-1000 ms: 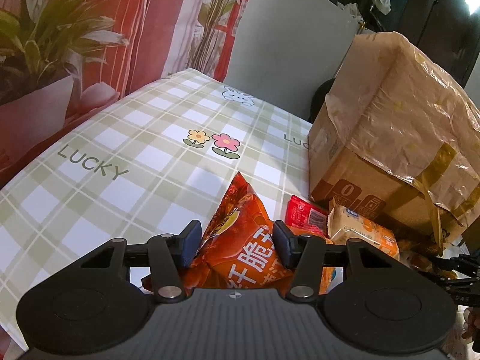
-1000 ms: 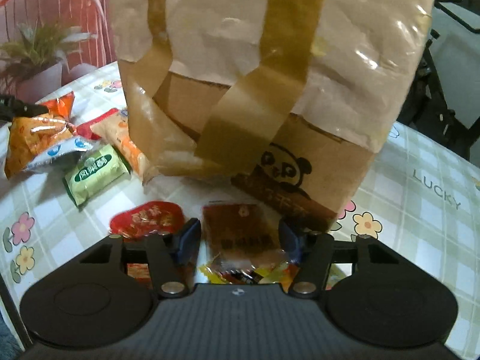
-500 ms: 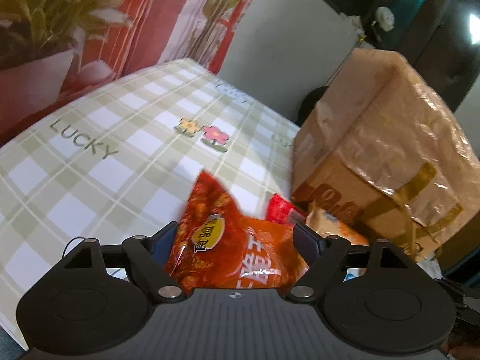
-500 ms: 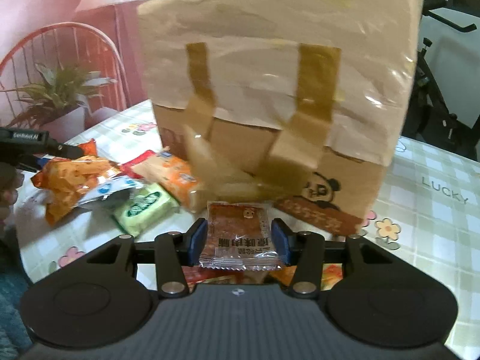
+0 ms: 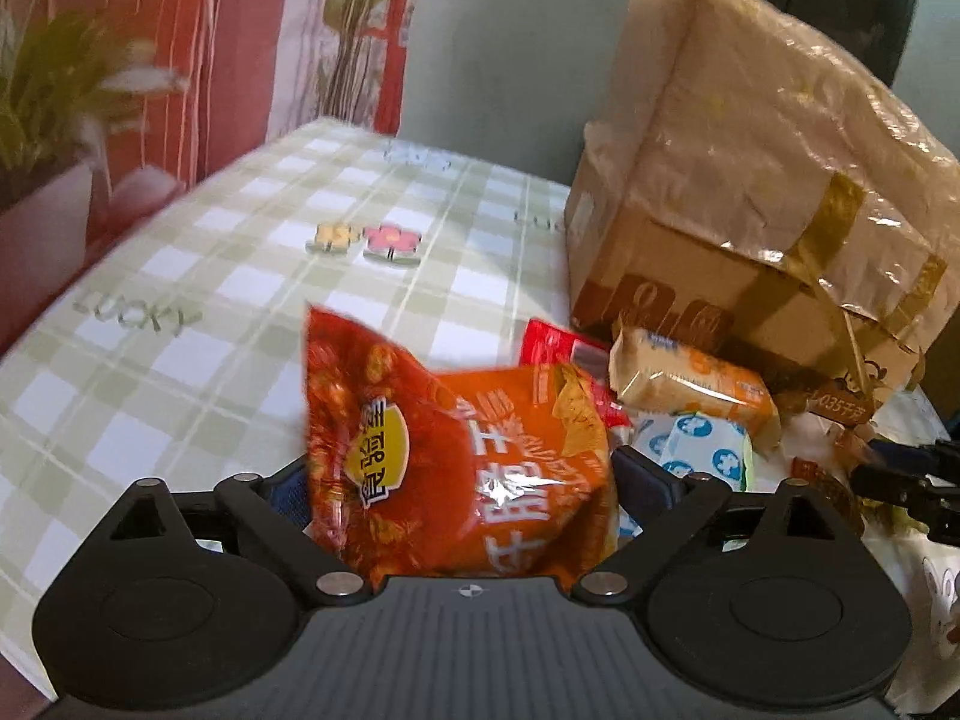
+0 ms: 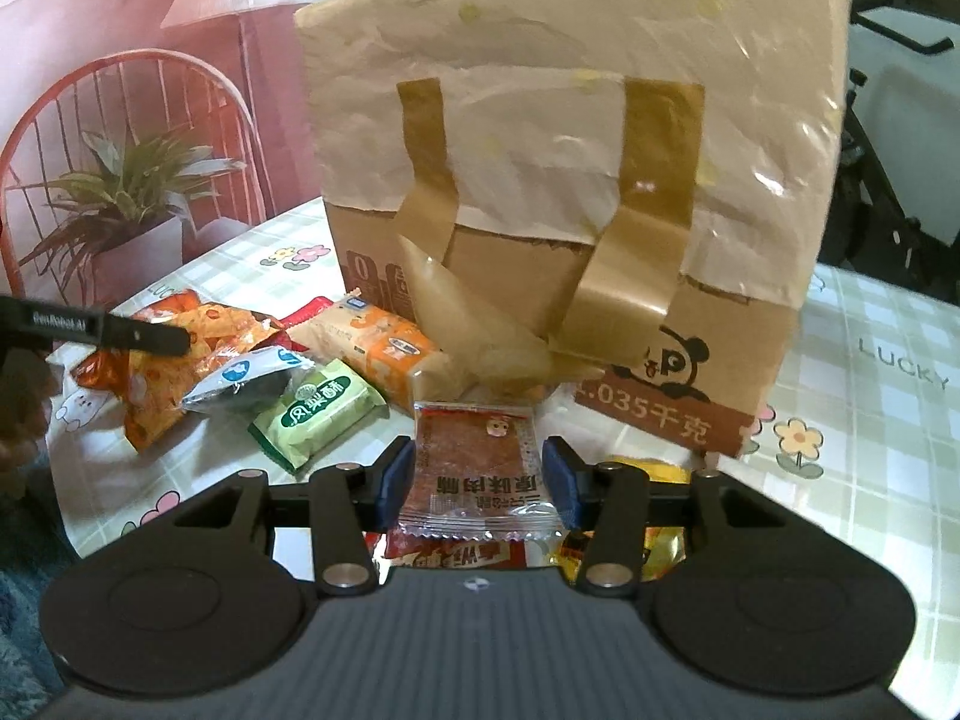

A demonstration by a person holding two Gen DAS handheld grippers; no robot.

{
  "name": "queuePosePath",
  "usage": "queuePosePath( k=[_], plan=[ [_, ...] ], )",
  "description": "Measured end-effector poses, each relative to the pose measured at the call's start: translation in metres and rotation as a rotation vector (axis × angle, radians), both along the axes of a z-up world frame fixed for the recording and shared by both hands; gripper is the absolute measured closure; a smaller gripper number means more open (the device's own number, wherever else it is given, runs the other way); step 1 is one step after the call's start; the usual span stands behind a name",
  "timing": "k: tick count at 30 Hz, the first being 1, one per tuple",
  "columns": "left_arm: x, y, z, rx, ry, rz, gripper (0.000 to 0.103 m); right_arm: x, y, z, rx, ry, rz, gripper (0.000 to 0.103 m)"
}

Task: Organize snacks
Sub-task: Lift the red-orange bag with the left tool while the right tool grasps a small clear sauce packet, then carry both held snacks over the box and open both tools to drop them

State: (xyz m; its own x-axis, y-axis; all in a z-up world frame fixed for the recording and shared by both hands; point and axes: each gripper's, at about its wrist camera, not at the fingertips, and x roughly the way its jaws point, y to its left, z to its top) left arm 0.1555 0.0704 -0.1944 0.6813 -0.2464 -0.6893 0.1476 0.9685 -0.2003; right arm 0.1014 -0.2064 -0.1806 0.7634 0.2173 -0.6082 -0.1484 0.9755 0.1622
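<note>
In the left wrist view an orange-red chip bag stands between the fingers of my left gripper, whose jaws are opening wide, and the pads sit at the bag's sides without squeezing it. My right gripper is shut on a small brown jerky packet, held above the table in front of the cardboard box. An orange biscuit pack, a green pack and a silver-blue pack lie beside the box. One left finger reaches over the chip bag in the right wrist view.
The taped box stands on a green checked tablecloth. A red packet lies by the box. Red and yellow packets lie under my right gripper. A potted plant stands at the far left table edge.
My left jaws have spread from a tight grip on the chip bag, which now stands puffed out. My right gripper closed on the jerky packet and lifted it off the table.
</note>
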Motion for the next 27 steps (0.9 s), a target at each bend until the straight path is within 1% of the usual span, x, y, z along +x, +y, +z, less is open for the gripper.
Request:
queuePosePath(
  k=[2, 7, 10, 13, 15, 19, 21, 23, 27],
  plan=[
    [0.003, -0.001, -0.006, 0.015, 0.034, 0.001, 0.008, -0.001, -0.001, -0.001, 0.01, 0.003, -0.003, 0.053],
    [-0.002, 0.001, -0.001, 0.002, 0.0, 0.006, 0.02, -0.003, 0.001, 0.001, 0.013, -0.007, 0.008, 0.053],
    [-0.005, 0.004, 0.006, -0.011, -0.025, 0.03, 0.025, -0.003, 0.005, 0.003, 0.012, -0.016, 0.024, 0.053],
    [-0.009, 0.005, 0.016, -0.027, -0.056, 0.034, 0.025, -0.004, 0.009, 0.006, 0.017, -0.025, 0.05, 0.053],
    [-0.012, 0.003, 0.024, -0.024, -0.081, 0.03, 0.025, -0.004, 0.014, 0.008, 0.025, -0.034, 0.078, 0.053],
    [-0.018, -0.001, 0.04, -0.02, -0.124, 0.014, 0.025, -0.002, 0.03, 0.014, 0.01, -0.053, 0.153, 0.053],
    [-0.02, -0.005, 0.049, -0.018, -0.148, 0.002, 0.025, -0.003, 0.037, 0.021, -0.007, -0.084, 0.184, 0.053],
    [-0.021, -0.009, 0.059, -0.013, -0.173, -0.015, 0.025, -0.005, 0.039, 0.032, -0.015, -0.135, 0.199, 0.054],
    [-0.02, -0.02, 0.081, -0.008, -0.228, -0.035, 0.025, -0.005, 0.037, 0.059, -0.028, -0.231, 0.193, 0.053]
  ],
)
